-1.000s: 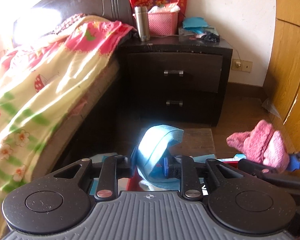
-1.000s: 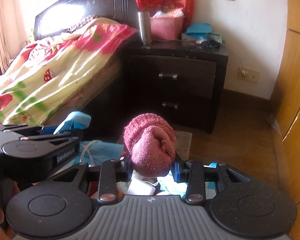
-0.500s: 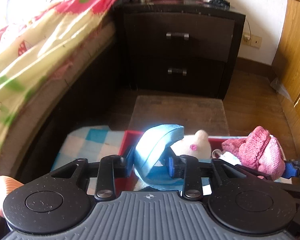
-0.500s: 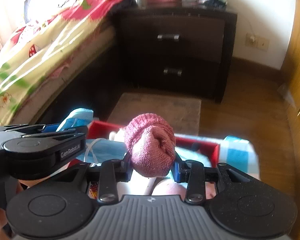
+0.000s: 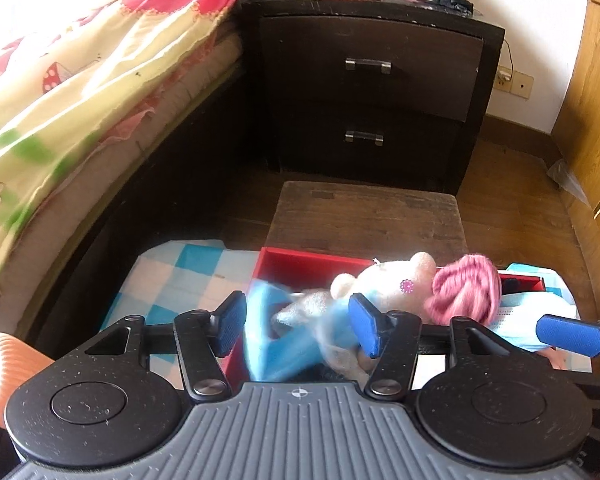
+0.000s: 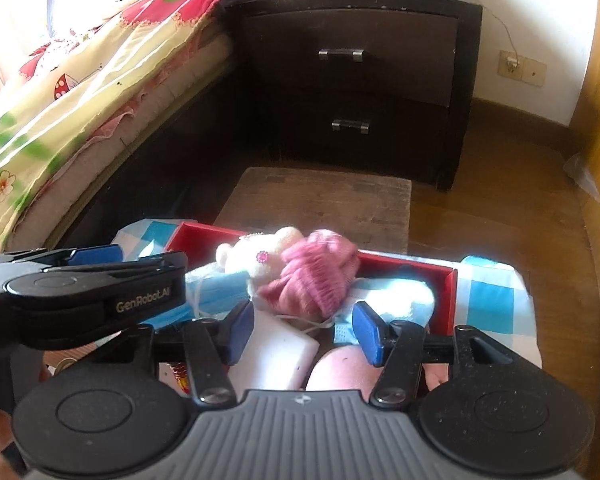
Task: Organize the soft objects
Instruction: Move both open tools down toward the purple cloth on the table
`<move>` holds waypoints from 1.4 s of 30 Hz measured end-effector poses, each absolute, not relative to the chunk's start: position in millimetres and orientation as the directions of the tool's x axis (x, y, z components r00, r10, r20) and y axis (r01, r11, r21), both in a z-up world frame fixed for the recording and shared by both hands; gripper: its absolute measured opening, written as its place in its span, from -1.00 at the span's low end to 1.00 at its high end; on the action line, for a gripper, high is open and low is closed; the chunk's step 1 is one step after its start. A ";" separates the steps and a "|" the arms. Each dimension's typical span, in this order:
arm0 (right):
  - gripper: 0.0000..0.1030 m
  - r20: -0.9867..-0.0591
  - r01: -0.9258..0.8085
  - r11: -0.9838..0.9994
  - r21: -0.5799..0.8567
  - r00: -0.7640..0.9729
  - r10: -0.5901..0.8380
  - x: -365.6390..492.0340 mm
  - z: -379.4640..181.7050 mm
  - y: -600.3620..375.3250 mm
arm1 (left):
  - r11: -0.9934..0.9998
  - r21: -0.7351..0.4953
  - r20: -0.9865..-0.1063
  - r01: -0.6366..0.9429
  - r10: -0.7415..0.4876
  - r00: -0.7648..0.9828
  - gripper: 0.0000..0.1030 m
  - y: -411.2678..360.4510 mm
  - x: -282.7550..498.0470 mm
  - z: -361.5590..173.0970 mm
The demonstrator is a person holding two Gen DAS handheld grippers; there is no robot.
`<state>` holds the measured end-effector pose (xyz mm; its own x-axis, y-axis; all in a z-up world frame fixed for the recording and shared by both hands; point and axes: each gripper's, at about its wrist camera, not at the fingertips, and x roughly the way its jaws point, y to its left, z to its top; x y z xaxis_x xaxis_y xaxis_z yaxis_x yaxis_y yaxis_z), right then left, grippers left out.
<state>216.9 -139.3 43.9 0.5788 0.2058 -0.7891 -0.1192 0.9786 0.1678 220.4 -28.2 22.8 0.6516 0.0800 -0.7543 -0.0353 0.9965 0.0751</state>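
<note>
Left claw (image 5: 298, 330): jaws parted and just been opening, pads clear of the blue cloth (image 5: 276, 340), which lies blurred between them at the near-left end of the red box (image 5: 300, 266). Right claw (image 6: 302, 330): jaws likewise parted, just been opening, nothing gripped; the pink knitted piece (image 6: 312, 276) lies just beyond its tips at 12 o'clock, resting in the box against a cream plush toy (image 6: 260, 254) at its 10 o'clock. A white block (image 6: 278, 354) and pale blue face masks (image 6: 384, 298) lie beneath. The box sits on a blue-checked cloth (image 6: 496, 304); a dark nightstand (image 6: 364, 76) stands well beyond at 12 o'clock, a bed (image 6: 80, 92) at 10 o'clock.
</note>
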 end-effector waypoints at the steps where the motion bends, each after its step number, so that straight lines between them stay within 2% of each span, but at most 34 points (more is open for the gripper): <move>1: -0.38 -0.787 -0.118 0.978 0.173 0.581 0.209 215.6 45.4 -139.8 | 0.997 0.070 -0.751 -0.039 0.078 0.655 0.21 -27.0 218.7 24.6; 19: -0.37 -0.790 -0.138 0.971 0.197 0.564 0.240 145.1 60.1 -142.0 | 1.000 0.009 -0.781 0.004 0.004 0.625 0.24 -18.0 148.7 34.0; 29: -0.36 -0.817 -0.160 0.961 0.224 0.507 0.275 78.3 42.3 -140.1 | 0.999 -0.007 -0.817 0.040 -0.028 0.576 0.24 -15.9 83.8 9.8; 42: -0.34 -0.875 -0.187 0.953 0.239 0.384 0.295 7.0 -8.4 -135.3 | 0.993 -0.083 -0.883 0.078 -0.110 0.455 0.24 -16.6 17.0 -51.2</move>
